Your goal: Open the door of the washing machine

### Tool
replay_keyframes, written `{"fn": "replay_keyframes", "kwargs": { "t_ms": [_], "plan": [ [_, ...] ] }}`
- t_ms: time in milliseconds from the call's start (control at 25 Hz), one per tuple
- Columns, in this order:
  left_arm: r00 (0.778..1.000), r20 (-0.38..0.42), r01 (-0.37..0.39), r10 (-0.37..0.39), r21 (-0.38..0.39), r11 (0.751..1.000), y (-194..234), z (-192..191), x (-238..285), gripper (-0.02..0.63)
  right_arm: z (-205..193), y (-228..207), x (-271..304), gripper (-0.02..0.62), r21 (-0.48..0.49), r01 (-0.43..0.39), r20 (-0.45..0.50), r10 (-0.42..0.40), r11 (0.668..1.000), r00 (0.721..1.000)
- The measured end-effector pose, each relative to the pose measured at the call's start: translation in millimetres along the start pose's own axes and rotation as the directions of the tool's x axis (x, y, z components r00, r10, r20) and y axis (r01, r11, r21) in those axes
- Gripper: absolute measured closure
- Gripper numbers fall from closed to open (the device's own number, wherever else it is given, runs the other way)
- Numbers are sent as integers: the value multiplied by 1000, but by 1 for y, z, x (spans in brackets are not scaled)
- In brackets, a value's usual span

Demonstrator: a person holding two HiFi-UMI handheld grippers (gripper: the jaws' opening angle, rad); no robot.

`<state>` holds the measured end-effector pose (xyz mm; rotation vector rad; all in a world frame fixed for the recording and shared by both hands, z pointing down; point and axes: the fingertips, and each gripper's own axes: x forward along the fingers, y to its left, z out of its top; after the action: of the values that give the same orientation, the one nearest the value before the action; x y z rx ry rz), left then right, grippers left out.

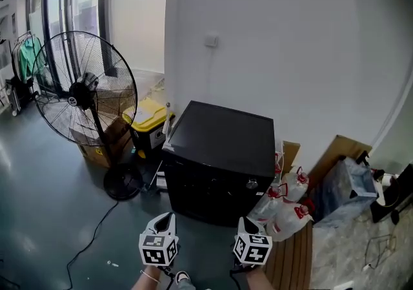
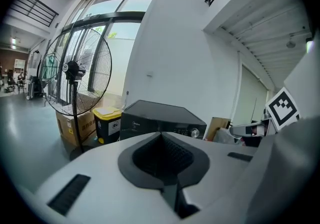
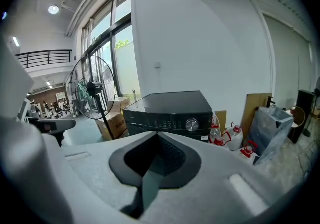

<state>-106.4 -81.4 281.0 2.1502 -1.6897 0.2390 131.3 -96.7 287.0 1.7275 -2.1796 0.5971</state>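
Note:
The washing machine point(image 1: 219, 153) is a black box with a flat dark lid, standing against the white wall. Its control strip with a silver knob point(image 3: 191, 125) faces me, and the lid lies flat and closed. It also shows in the left gripper view point(image 2: 160, 118) and the right gripper view point(image 3: 170, 111). My left gripper point(image 1: 166, 220) and right gripper point(image 1: 248, 225) are side by side low in the head view, a short way in front of the machine and apart from it. The left gripper point(image 2: 161, 135) is shut with nothing held. The right gripper point(image 3: 157, 135) is also shut and empty.
A large black pedestal fan point(image 1: 84, 95) stands left of the machine, its cable point(image 1: 97, 230) trailing over the floor. Behind it are a cardboard box point(image 1: 97, 146) and a yellow-lidded bin point(image 1: 148, 121). White jugs with red caps point(image 1: 287, 205), a wooden board point(image 1: 339, 153) and a plastic-wrapped bundle point(image 1: 345, 188) crowd the right.

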Motion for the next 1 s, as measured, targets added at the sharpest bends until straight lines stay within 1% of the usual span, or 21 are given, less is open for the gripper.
{"fn": "replay_keyframes", "kwargs": {
  "t_ms": [120, 280, 440, 560, 680, 840, 1000],
  "plan": [
    [1000, -10, 7, -7, -5, 1000, 19, 8, 17, 603, 9, 10, 21, 591, 1, 10, -10, -10, 1000, 1000],
    [999, -37, 4, -5, -21, 1000, 43, 5, 36, 603, 10, 17, 39, 591, 14, 24, -25, -24, 1000, 999],
    [998, -61, -5, 2, -50, 999, 56, 3, 50, 603, 7, 13, 52, 591, 14, 40, -56, -40, 999, 998],
    [997, -77, -12, 8, -52, 999, 61, -1, 61, 603, 3, 5, 64, 591, 9, 46, -84, -45, 999, 995],
    [995, -93, -37, 31, -61, 997, 68, -5, 74, 603, 0, 1, 79, 591, 5, 32, -104, -31, 999, 994],
    [993, -101, -65, 56, -98, 993, 68, -8, 83, 603, 3, -5, 96, 591, -24, 4, -124, -7, 1000, 992],
    [990, -118, -89, 75, -111, 990, 71, -19, 91, 603, 2, -8, 112, 591, -40, -20, -140, 14, 999, 990]
  ]
}}
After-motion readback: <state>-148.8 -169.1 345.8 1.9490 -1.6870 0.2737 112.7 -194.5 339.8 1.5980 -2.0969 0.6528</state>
